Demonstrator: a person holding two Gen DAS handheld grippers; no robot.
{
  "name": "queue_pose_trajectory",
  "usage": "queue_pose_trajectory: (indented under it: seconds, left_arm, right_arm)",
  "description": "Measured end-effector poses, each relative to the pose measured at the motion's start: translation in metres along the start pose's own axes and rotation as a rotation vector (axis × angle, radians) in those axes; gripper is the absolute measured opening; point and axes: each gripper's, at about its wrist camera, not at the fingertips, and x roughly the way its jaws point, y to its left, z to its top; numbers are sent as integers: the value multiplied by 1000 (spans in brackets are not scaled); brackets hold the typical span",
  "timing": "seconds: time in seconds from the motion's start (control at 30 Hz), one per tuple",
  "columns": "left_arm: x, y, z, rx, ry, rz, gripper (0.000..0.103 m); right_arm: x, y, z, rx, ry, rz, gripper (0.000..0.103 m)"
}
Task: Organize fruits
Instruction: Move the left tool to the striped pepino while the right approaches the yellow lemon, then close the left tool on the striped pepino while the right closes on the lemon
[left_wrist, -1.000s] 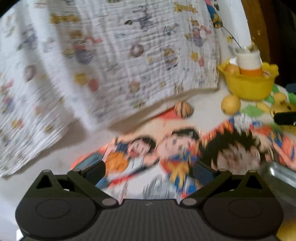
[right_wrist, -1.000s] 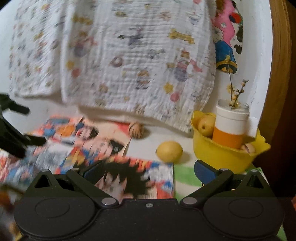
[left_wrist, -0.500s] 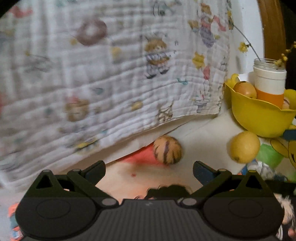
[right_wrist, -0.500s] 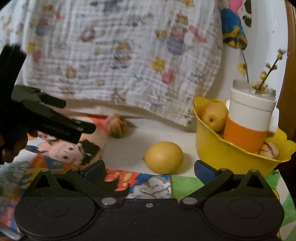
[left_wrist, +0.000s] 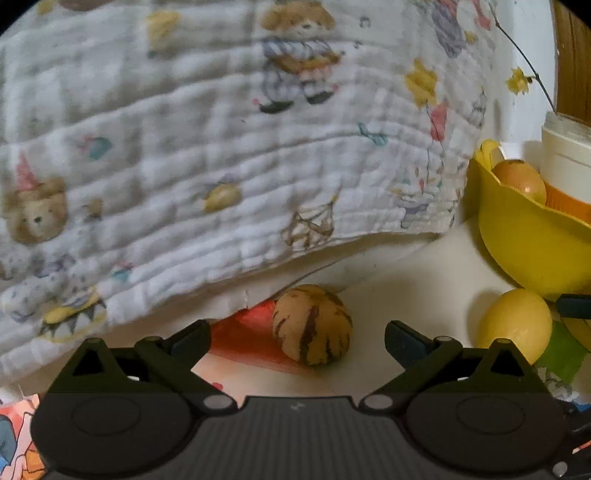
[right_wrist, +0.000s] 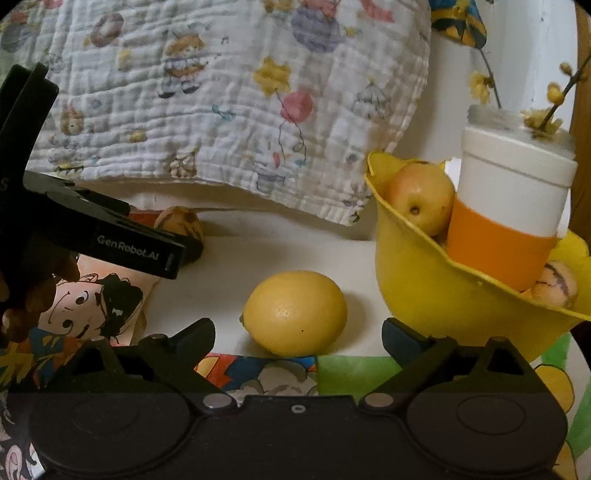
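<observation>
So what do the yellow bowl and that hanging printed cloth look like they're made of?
Yellow bowl: probably moulded plastic, with a thin wavy rim, even colour and a soft sheen. Printed cloth: looks like crinkled cotton muslin, matte, with a puckered quilt-like grid and a stitched hem; the exact fibre can't be told.

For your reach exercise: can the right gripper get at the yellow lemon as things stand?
Probably yes: the right gripper is open, and the yellow lemon lies uncovered straight ahead between its fingers.

Your left-wrist view: yellow bowl (left_wrist: 524, 243) cut off at 3 o'clock edge; cup (left_wrist: 567, 155) in it likewise; blanket (left_wrist: 221, 147) print blurred. Your right-wrist view: striped fruit (right_wrist: 177, 221) at 9 o'clock half hidden behind left gripper (right_wrist: 162, 254); second striped fruit (right_wrist: 556, 284) partly behind bowl rim.
</observation>
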Motion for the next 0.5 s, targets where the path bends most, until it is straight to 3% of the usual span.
queue_pose_trajectory:
  seconds: [0.3, 0.5]
  left_arm:
    - [13, -3, 0, 3, 5, -12, 93]
    - [29, -9, 6, 19, 21, -14, 81]
  right_arm:
    - [17, 3, -5, 23, 6, -1, 90]
    - [29, 8, -6, 24, 15, -12, 87]
